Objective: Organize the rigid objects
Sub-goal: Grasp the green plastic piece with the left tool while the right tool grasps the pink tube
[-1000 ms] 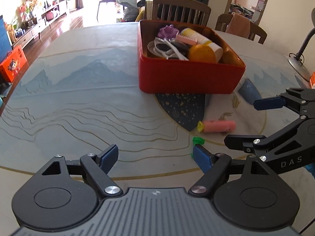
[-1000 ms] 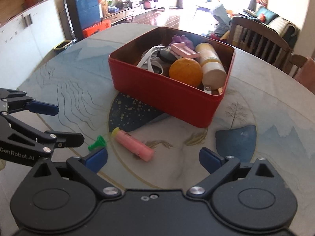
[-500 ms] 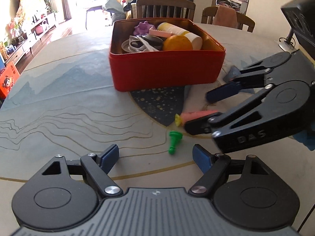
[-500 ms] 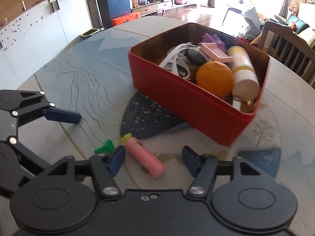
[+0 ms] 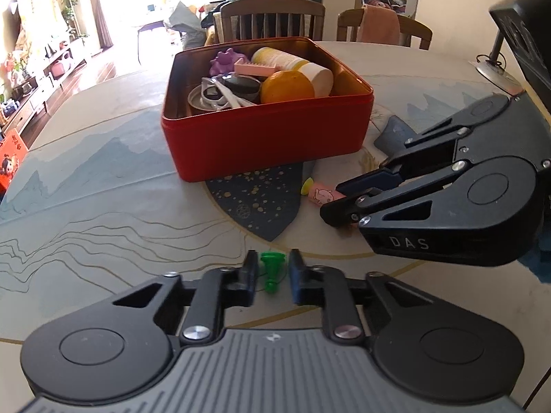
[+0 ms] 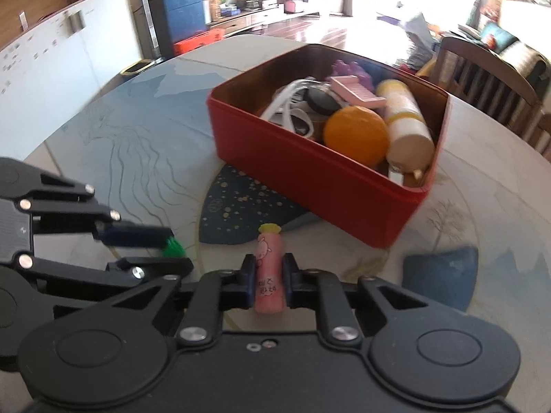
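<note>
Nearest in the left wrist view, the left gripper (image 5: 273,277) is seen with its jaws drawn in on a small green peg (image 5: 272,268), which lies on the table (image 5: 103,206) and is held between the two pads. In the right wrist view the same peg (image 6: 173,247) is glimpsed at the tips of the left gripper (image 6: 165,246), low on the left.

Nearest in the right wrist view, the right gripper (image 6: 269,284) is seen with its jaws closing on a pink tube (image 6: 268,272); the tube lies between the pads, which are pressed against its sides, and its yellow cap is pointed away toward the far side. From the left wrist view only the capped end of the pink tube (image 5: 318,194) is shown, poking out of the right gripper (image 5: 335,203) on the right.

Just beyond both grippers, a dark blue speckled patch (image 5: 261,203) printed on the table covering is seen, and on its far edge a red box (image 5: 268,137) is set. The box is open at the top and well filled: an orange (image 5: 287,87), a cream and yellow bottle (image 5: 292,67) laid on its side, a pink comb-like piece (image 5: 256,68), a purple toy (image 5: 227,60), a dark round lid (image 5: 241,86), a small metal tin (image 5: 203,98) and white looped plastic pieces (image 5: 229,94) are seen inside.

Farther off, two wooden chairs (image 5: 272,20) are drawn up at the far side of the table.
</note>
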Available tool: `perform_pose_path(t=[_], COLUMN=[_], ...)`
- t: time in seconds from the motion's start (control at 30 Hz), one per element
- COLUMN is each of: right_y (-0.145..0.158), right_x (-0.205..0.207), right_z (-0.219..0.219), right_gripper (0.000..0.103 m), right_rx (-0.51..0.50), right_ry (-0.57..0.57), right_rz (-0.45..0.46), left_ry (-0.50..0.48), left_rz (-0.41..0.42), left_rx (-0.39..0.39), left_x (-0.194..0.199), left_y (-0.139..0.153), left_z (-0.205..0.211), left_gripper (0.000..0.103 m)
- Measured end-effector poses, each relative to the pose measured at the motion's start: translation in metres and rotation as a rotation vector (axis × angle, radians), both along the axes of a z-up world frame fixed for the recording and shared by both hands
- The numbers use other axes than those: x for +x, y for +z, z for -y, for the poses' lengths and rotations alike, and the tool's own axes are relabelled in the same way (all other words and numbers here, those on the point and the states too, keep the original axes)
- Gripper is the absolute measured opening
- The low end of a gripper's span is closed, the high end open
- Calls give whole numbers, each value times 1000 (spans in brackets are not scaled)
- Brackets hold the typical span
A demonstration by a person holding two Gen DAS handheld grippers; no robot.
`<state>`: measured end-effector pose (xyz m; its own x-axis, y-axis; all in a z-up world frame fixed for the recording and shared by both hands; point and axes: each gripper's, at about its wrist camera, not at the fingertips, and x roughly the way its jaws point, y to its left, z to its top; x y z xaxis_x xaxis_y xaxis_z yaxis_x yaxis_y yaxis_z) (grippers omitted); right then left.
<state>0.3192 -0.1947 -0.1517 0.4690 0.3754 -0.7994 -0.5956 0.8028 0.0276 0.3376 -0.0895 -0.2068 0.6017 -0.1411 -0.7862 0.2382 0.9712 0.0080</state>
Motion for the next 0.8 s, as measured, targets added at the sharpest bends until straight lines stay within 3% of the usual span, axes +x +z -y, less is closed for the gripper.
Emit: perform_pose_path(t=[0.5, 0.8], right_y=[24, 57], right_x=[-28, -31], right_z=[9, 2], right_gripper=[15, 15], right_rx=[49, 63], right_ry=[-160, -195], right_rz=[12, 75], left_ry=[82, 123], left_rz=[-53, -5], left_rx=[-83, -126], left_x=[5, 13], left_y=[17, 54], left_z=[-26, -42], left_gripper=[15, 15])
